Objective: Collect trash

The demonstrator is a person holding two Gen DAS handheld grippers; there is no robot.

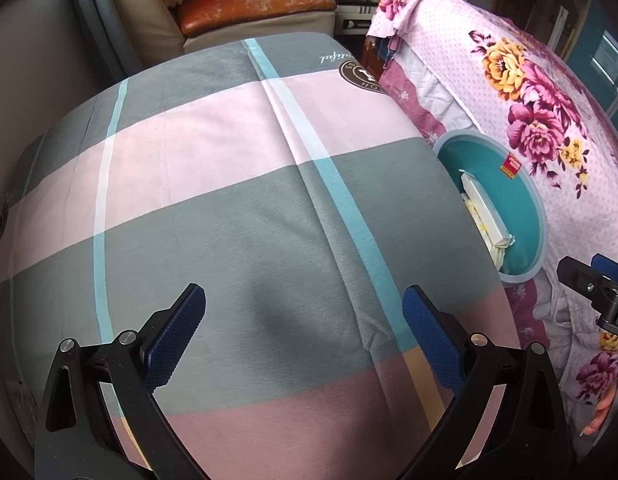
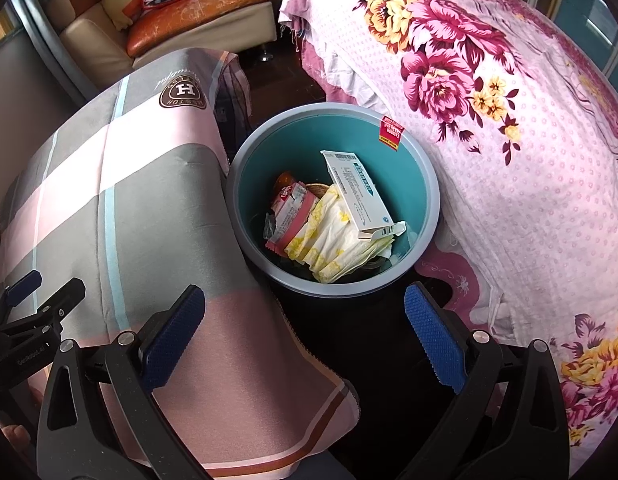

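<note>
Left gripper [image 1: 304,322] and right gripper [image 2: 305,322]: jaws spread wide, released, gripping nothing.

Teal bin [image 2: 421,184] on dark floor [image 2: 361,344] between beds

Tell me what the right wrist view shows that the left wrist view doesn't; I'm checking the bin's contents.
Only the right wrist view shows the bin's bottom: a pink wrapper and crumpled white-and-yellow paper. Only the left wrist view shows the whole top of the plaid cloth, with no trash visible on it. Both show the teal bin, the white box inside it, the floral bedspread, and both grippers open.
</note>
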